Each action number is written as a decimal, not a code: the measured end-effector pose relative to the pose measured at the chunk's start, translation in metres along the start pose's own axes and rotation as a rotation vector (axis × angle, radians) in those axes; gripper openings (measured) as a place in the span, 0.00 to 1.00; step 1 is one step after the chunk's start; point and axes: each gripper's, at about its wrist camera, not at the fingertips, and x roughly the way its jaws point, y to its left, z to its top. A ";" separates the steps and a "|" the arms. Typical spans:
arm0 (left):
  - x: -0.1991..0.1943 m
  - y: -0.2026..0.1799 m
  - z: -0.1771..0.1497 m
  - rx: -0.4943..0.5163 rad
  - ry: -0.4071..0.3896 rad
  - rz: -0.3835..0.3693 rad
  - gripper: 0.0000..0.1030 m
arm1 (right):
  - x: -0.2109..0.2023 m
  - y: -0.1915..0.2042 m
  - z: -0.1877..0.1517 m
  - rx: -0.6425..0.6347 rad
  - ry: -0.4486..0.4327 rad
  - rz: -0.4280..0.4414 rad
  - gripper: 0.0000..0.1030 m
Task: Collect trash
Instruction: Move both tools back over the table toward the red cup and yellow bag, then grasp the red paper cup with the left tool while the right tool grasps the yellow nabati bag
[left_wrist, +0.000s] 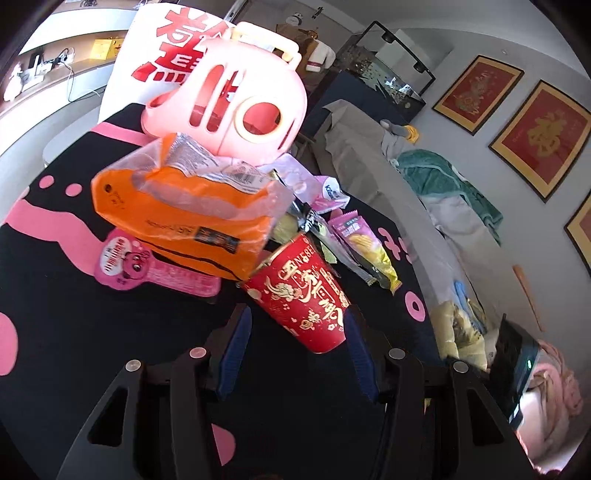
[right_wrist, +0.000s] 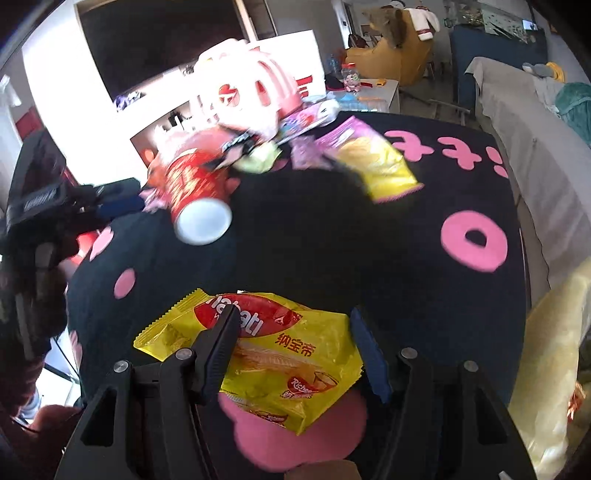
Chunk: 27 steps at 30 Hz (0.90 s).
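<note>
Yellow wrapper (right_wrist: 273, 354) lies flat between the open right jaws (right_wrist: 291, 347).
Its long axis runs 10 to 4 o'clock; left jaws (left_wrist: 295, 347) gape, the red cup (left_wrist: 301, 295) apparently touching one pad.

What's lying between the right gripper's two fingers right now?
In the right wrist view, a yellow wafer packet lies on the black-and-pink cloth between the open fingers of the right gripper.
</note>
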 end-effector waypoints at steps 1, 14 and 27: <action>0.002 0.000 -0.001 -0.004 0.006 -0.002 0.51 | -0.001 0.005 -0.003 -0.007 0.005 -0.002 0.59; 0.001 0.034 -0.031 -0.079 0.057 0.081 0.51 | -0.003 0.010 -0.014 0.023 0.013 0.023 0.61; 0.003 0.031 -0.042 -0.047 0.069 0.126 0.51 | -0.020 0.016 0.007 -0.220 -0.014 0.050 0.49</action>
